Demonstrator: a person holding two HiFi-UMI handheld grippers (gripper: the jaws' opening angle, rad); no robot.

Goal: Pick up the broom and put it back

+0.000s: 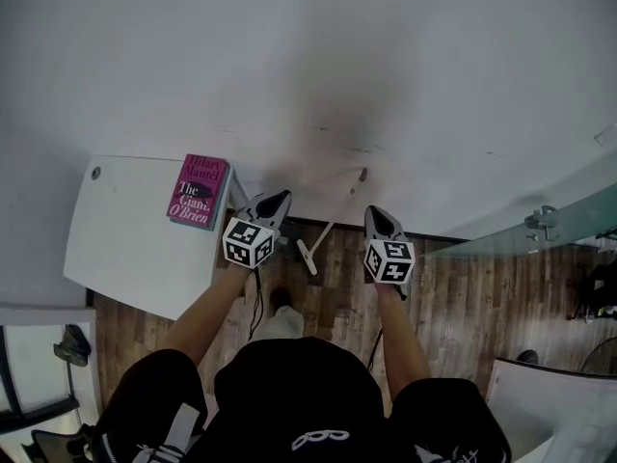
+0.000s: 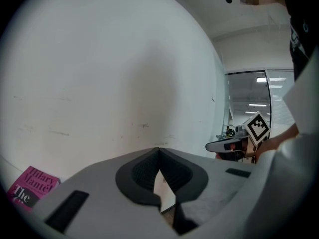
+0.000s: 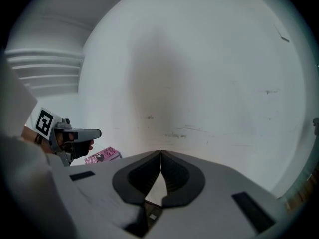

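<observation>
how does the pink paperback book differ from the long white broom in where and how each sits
The pink paperback book lies flat on the white table; the long white broom stands slanted, head on the wooden floor, handle leaning at the white wall. The book is left of the left gripper; the broom is between it and the right gripper. Shared: neither is gripped.

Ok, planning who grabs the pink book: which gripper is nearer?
Left. The left gripper sits just right of the pink book; the right gripper is farther right, past the broom.
</observation>
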